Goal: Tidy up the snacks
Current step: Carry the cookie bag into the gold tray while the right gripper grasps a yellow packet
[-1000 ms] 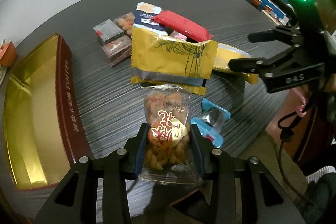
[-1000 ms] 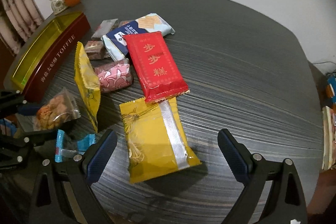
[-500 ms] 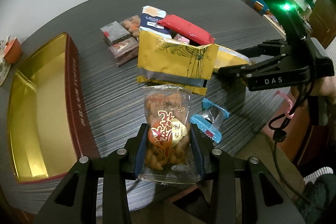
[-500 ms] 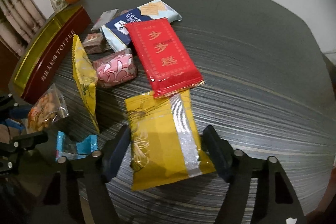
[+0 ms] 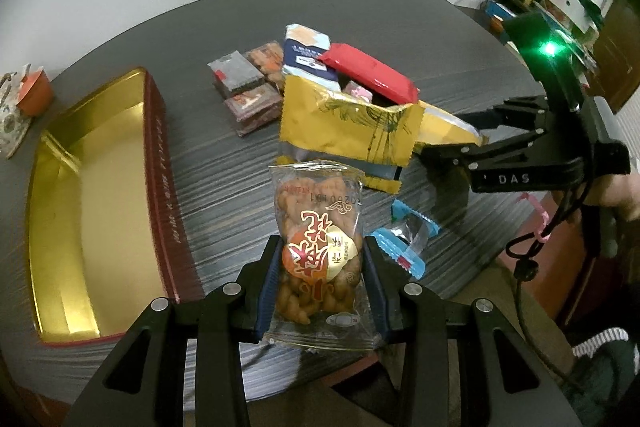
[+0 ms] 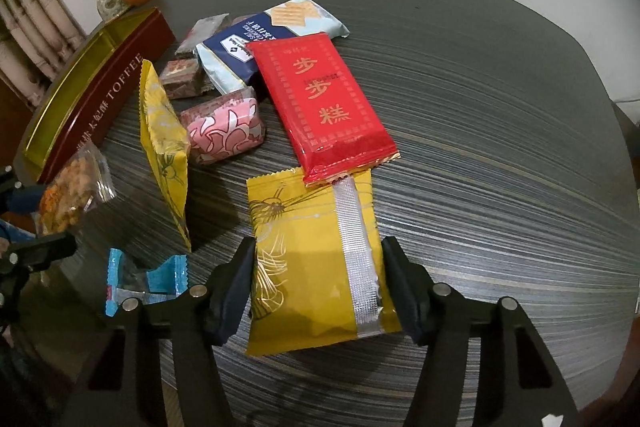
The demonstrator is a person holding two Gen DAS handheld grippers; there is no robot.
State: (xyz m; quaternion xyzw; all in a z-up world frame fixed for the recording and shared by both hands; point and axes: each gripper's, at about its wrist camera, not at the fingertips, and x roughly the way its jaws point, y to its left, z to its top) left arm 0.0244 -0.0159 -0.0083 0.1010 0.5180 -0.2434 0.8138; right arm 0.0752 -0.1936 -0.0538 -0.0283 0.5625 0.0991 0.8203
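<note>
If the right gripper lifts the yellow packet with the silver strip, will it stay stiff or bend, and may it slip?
The yellow packet looks puffy and thin-walled, so it will probably bend a little, not stay flat. Its foil looks glossy, so it might slip. The red packet overlaps its far end and may get dragged.

My left gripper (image 5: 319, 273) points steeply downward, its blue-padded jaws pressed against both sides of a clear packet of fried twists (image 5: 318, 255), which stands upright between them. My right gripper (image 6: 318, 281) tilts down as well, and its jaws have just been closing around the near end of a yellow pouch (image 6: 316, 259); both pads now meet the pouch's edges. In the left wrist view, that right gripper reaches in from the right edge, with part of a hand (image 5: 618, 193) wrapped around its handle.
</note>
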